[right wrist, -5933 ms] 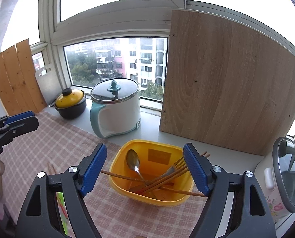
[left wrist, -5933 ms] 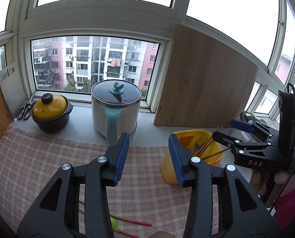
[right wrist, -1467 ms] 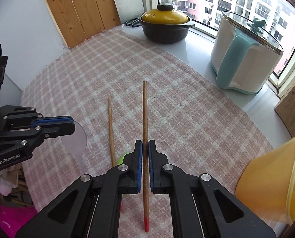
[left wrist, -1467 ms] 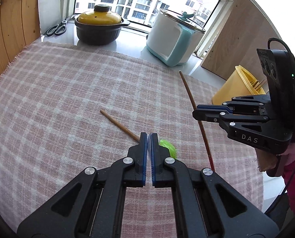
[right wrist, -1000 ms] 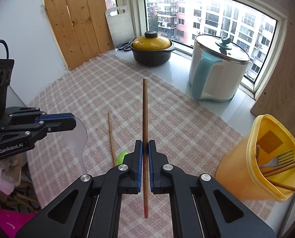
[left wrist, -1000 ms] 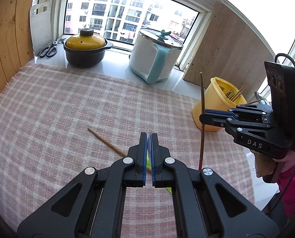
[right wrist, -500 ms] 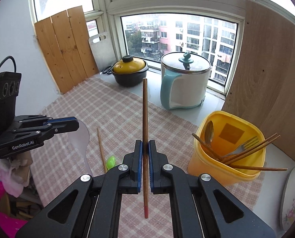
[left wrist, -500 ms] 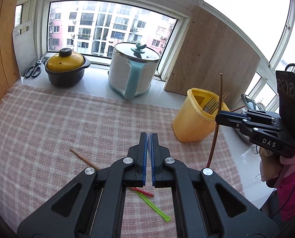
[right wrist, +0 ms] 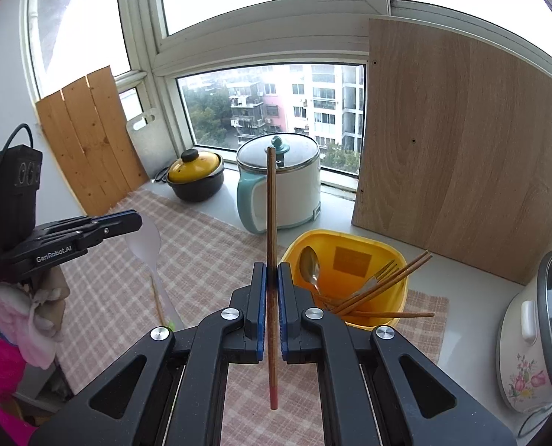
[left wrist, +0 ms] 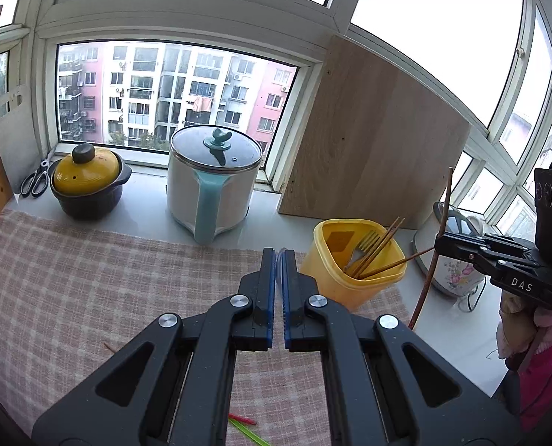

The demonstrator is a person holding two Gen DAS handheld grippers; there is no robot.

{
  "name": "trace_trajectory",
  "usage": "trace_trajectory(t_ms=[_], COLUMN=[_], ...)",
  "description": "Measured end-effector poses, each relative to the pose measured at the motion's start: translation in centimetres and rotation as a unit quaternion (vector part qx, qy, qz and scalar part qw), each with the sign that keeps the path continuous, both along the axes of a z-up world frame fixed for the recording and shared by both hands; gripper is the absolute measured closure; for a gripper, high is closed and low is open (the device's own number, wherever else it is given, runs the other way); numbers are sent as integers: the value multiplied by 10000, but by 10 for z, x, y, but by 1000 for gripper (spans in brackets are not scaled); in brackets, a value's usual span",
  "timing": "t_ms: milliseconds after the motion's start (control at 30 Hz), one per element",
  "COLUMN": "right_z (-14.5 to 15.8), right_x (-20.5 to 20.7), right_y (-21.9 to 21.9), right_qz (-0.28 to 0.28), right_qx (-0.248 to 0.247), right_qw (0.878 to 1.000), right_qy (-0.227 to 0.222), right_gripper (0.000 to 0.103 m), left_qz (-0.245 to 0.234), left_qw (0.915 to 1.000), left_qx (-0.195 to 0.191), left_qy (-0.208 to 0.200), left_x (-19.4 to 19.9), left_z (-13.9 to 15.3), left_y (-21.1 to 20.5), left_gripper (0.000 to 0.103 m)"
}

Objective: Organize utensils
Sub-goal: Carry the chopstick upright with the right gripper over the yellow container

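Wooden chopstick (right wrist: 271, 223), red-tipped | upright | clamped in right gripper (right wrist: 271, 271)

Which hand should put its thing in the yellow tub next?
Right, probably. The right gripper already clamps a chopstick beside the yellow tub. The left gripper holds a clear spoon farther away.

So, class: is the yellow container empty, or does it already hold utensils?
Not empty. The yellow container holds a spoon, a fork and several wooden chopsticks leaning out.
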State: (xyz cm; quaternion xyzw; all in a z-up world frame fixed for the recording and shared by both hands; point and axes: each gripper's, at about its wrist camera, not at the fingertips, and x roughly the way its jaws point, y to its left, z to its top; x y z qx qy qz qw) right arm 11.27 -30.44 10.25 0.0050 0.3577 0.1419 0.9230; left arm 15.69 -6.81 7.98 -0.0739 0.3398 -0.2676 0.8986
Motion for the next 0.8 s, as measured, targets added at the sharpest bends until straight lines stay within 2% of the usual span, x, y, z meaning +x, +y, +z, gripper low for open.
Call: trace_trajectory(t_ms=[300,800], right_z=[16,36], right_x=[9,45], right_y=[-22,-43], right_qz=[-269,-523], right_qx=[-124,-9], right_qw=[9995,9981], right_qy=[-144,-324], right_gripper=[99,99], left_qz=[-63,31], left_qw=[9997,9998], left_qx=[-129,-113], left_qy=[-194,-146], left_x=[32,87], left_z=[22,22], left_y=[-28,-67], left_gripper=[102,102])
